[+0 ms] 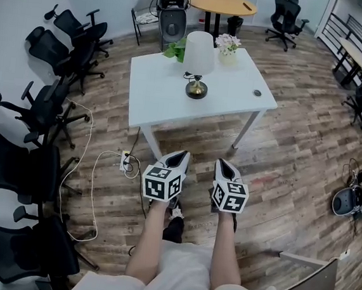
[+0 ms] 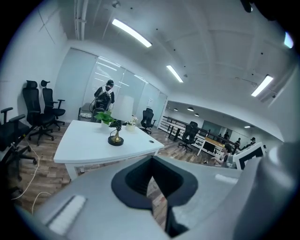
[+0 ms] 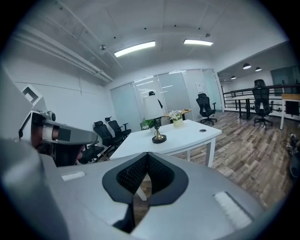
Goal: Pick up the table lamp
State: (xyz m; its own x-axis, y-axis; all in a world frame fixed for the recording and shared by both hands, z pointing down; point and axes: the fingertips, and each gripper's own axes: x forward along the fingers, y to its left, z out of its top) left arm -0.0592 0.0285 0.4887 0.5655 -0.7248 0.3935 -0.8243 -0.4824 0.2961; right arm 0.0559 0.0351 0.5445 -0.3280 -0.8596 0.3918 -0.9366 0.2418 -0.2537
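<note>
Here, lower centre of head view: left hand-held gripper (image 1: 181, 155) and right hand-held gripper (image 1: 223, 164), side by side over wood floor (image 1: 295, 152), both closed tip to tip, gripping nothing. Well apart, up-frame: white counter (image 1: 160, 101). On its far half, upper centre: table lamp (image 1: 199, 60), upright, white shade, dark round base. Just behind lamp: green plant (image 1: 175, 49) at left, flower pot (image 1: 227, 47) at right.

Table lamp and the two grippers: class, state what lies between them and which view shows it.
Head view: only bare wood floor and bare white table top lie between the left gripper, right gripper and table lamp.
</note>
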